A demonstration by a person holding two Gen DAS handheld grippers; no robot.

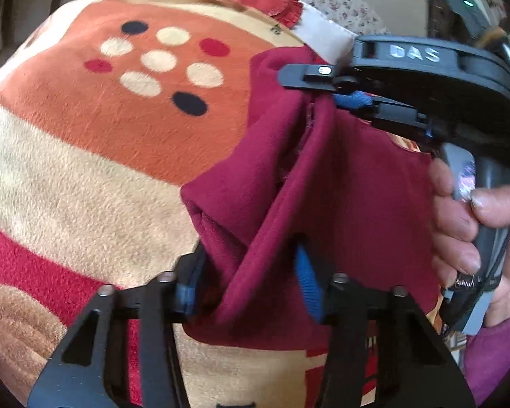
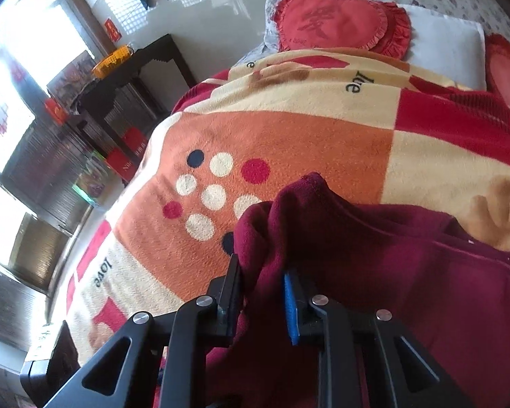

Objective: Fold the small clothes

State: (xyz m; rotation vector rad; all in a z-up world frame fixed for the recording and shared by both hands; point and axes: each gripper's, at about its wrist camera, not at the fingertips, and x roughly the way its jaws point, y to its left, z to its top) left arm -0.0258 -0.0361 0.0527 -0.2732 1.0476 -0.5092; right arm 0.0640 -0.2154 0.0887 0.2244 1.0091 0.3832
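A small maroon fleece garment is held up above a patterned blanket. My left gripper is shut on a bunched fold of the garment at its lower edge. In the left wrist view my right gripper comes in from the right, held by a hand, and is shut on the garment's upper edge. In the right wrist view the garment drapes off to the right, and the right gripper pinches a thick fold of it between its blue pads.
The blanket covers a bed. Red heart-shaped cushions and a white pillow lie at its head. A dark side table with boxes stands by the window on the left, past the bed's edge.
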